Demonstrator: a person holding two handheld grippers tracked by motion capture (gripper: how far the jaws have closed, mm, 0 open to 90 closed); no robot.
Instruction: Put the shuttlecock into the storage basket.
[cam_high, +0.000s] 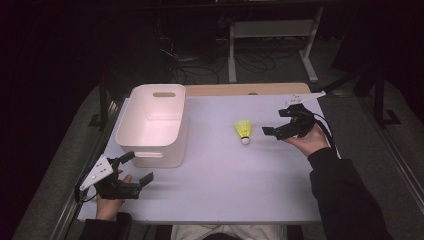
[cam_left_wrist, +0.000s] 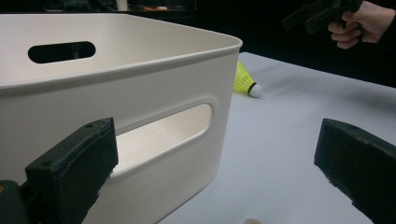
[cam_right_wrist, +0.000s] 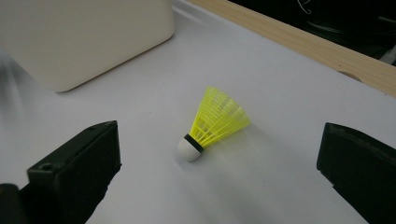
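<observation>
I see the white bin (cam_high: 155, 122) on the left half of the bench (cam_high: 225, 185), near the far edge. Its inside shows bare floor and walls; nothing lies in it. It has a slot handle in the far wall and another in the near wall, the latter right in front of my left tool (cam_high: 134, 169).

The yellow shuttlecock (cam_high: 244, 131) lies on its side on the bench, right of the bin and well apart from it. In the high view its long axis runs roughly near to far: white cork tip toward my side of the bench, flared yellow skirt toward the far edge. In the right gripper view (cam_right_wrist: 212, 123) the cork sits lower left, skirt upper right.

Left tool: jaws spread wide, holding nothing, low by the bin's near right corner.

Right tool (cam_high: 277, 122): jaws spread wide, empty, just right of the shuttlecock and facing it; not touching.
</observation>
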